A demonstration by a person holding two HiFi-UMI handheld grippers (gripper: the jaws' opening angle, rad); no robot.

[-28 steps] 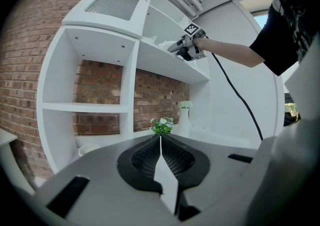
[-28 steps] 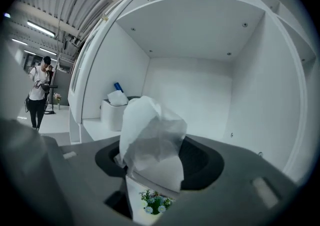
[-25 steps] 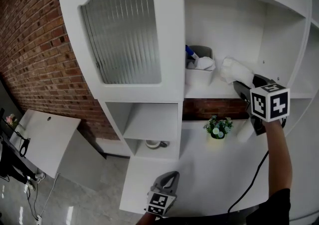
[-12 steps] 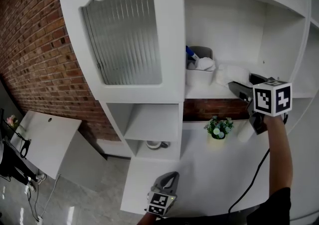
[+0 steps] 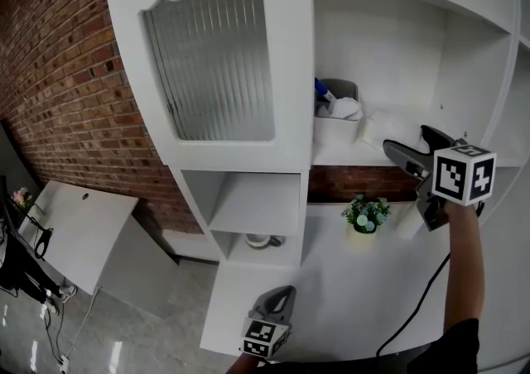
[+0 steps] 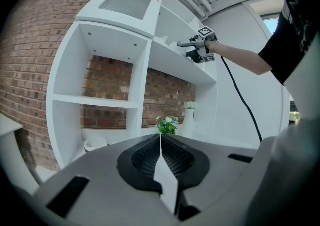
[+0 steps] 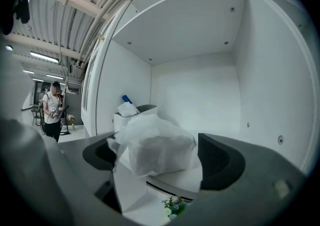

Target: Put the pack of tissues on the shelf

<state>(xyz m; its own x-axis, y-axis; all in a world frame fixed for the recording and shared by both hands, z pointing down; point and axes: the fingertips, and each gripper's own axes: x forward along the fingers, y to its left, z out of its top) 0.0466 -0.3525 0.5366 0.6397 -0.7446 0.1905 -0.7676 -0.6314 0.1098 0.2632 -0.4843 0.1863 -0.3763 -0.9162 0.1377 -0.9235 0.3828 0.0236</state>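
The pack of tissues (image 5: pixel 387 127), white in clear wrap, lies on the upper shelf (image 5: pixel 348 152) to the right of a white bin. In the right gripper view the pack (image 7: pixel 156 146) sits between the jaws, with a gap to the right pad (image 7: pixel 220 162). My right gripper (image 5: pixel 411 142) stands open at the shelf's front edge; its jaws have just been opening around the pack. My left gripper (image 5: pixel 280 296) hangs low over the white counter, shut with nothing in it, its tips (image 6: pixel 161 137) pressed together.
A white bin (image 5: pixel 334 121) with a blue-capped item stands on the same shelf. The ribbed-glass cabinet door (image 5: pixel 215 58) is to the left. Below are a small plant (image 5: pixel 364 213), a white vase (image 5: pixel 407 223) and a bowl (image 5: pixel 260 240) in a cubby.
The pack was raised and tilted in the right gripper; now it rests flat on the shelf. The right jaws have spread, and the gripper has drawn back slightly to the right.
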